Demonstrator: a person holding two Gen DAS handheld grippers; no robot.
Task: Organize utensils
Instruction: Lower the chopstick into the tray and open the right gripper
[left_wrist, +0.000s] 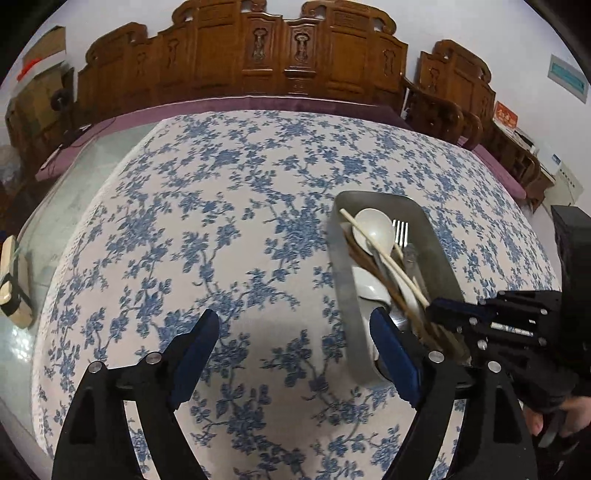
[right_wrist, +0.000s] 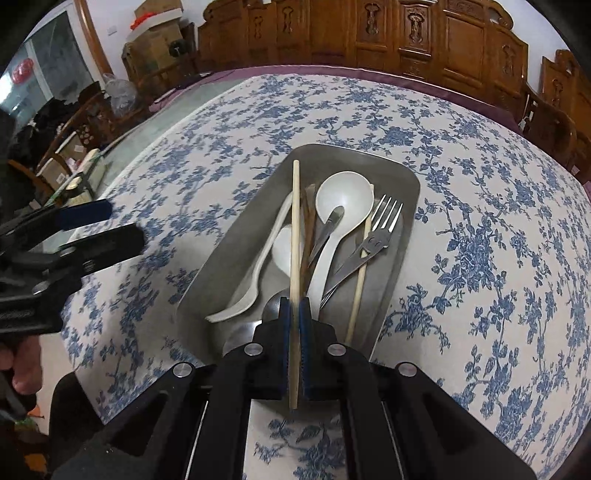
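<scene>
**Chopstick pinched over the tray**

Right gripper (right_wrist: 294, 314) clamped narrow on a pale chopstick (right_wrist: 295, 229), held near its lower end, rest of the stick pointing out over the grey tray (right_wrist: 410, 184). Left gripper (left_wrist: 295, 332) spread wide, nothing between the pads, hanging over the flowered tablecloth (left_wrist: 221, 184) just beside the tray's near corner.

Already in the tray: big white spoon (right_wrist: 343, 199), second white spoon (right_wrist: 258, 266), fork (right_wrist: 380, 229), second pale chopstick (right_wrist: 360, 277), a dark wooden pair (right_wrist: 308, 236), a metal handle across the big spoon. All piled loosely, overlapping.

Handling, as judged:
- Chopstick: light, stiff, smooth, round-ish. Likely to swivel or slide in the pads with such a long free end. Better hold nearer the middle.
- White spoons: look ceramic or hard plastic, can't tell. Treat as chippable; take by the handle, not the bowl.
- Fork: thin, slick metal; take at the flat of the handle.

Step probably: lowering this chopstick alongside its partner.
</scene>
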